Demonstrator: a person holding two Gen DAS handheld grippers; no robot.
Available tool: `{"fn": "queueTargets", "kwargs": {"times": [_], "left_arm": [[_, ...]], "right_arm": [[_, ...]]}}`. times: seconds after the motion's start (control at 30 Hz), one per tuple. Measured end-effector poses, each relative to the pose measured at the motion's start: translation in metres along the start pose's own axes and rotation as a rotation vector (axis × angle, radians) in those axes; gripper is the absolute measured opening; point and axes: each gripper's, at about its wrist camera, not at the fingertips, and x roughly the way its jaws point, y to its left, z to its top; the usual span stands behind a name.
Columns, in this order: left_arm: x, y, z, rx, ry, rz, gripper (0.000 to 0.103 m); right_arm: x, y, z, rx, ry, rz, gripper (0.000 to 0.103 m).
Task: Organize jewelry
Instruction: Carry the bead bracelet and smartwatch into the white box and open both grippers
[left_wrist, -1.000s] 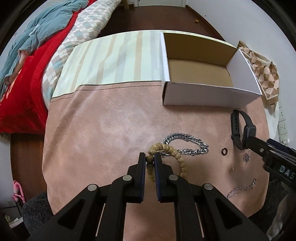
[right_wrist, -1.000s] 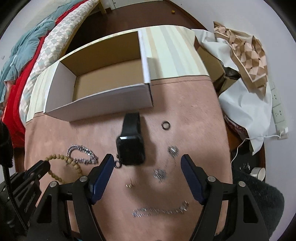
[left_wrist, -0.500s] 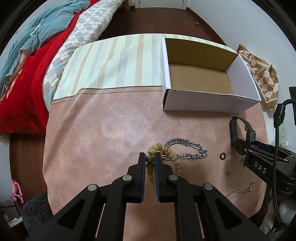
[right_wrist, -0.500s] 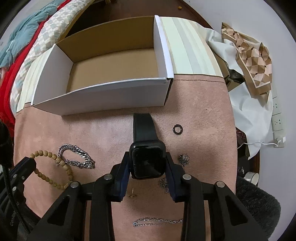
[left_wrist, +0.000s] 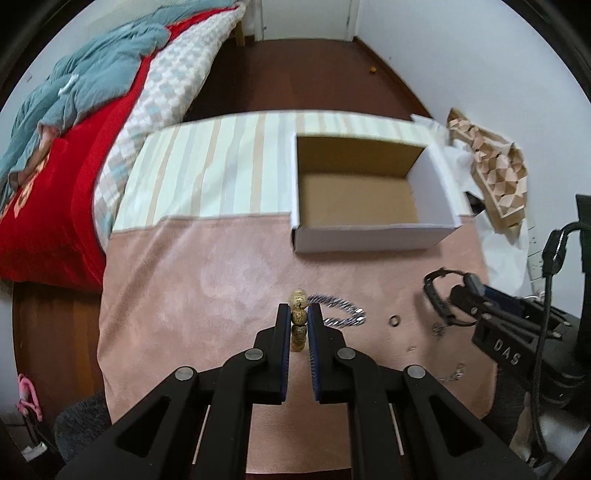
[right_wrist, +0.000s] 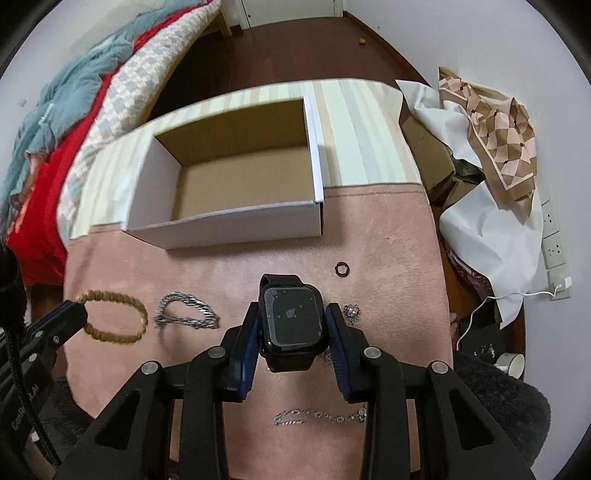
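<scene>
Beaded bracelet and black smartwatch are being held clear of the pink cloth — for boxing.
The left gripper, nearly closed, is pinching the tan wooden-bead bracelet; the right gripper, part-open, is clamping the black square-faced smartwatch — the open white cardboard box is waiting at upper centre.

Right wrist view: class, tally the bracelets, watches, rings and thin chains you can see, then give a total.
Bracelets: 2, the beaded bracelet and silver link bracelet
Watches: 1, black watch
Rings: 1, dark ring
Thin chains: 1, thin silver chain
Total: 5

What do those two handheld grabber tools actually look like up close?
Both the left gripper and the right gripper are matte black plastic with triangular cut-outs and round silver rivets. Their jaws carry dark blue pads. A braided black cable runs along the right gripper, which bears white "DAS" lettering.
</scene>
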Motion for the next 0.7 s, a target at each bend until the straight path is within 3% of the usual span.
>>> {"fn": "queueTargets", "kwargs": {"times": [0.13, 0.37, 0.47, 0.7], "left_arm": [[-0.026, -0.01, 0.022, 0.036, -0.056, -0.033, 0.007], [-0.036, -0.023, 0.074, 0.08, -0.093, -0.078, 0.007], [-0.024, -0.028, 0.098, 0.09, -0.084, -0.096, 0.007], [0.028, -0.032, 0.129, 0.06, 0.001, -0.139, 0.007]], "right_arm": [[-0.027, -0.002, 0.01, 0.003, -0.039, 0.04, 0.036], [-0.057, -0.007, 0.056, 0.017, -0.123, 0.089, 0.036], [-0.05, -0.009, 0.081, 0.019, -0.136, 0.094, 0.036], [0.0, -0.006, 0.122, -0.002, -0.065, 0.117, 0.036]]}}
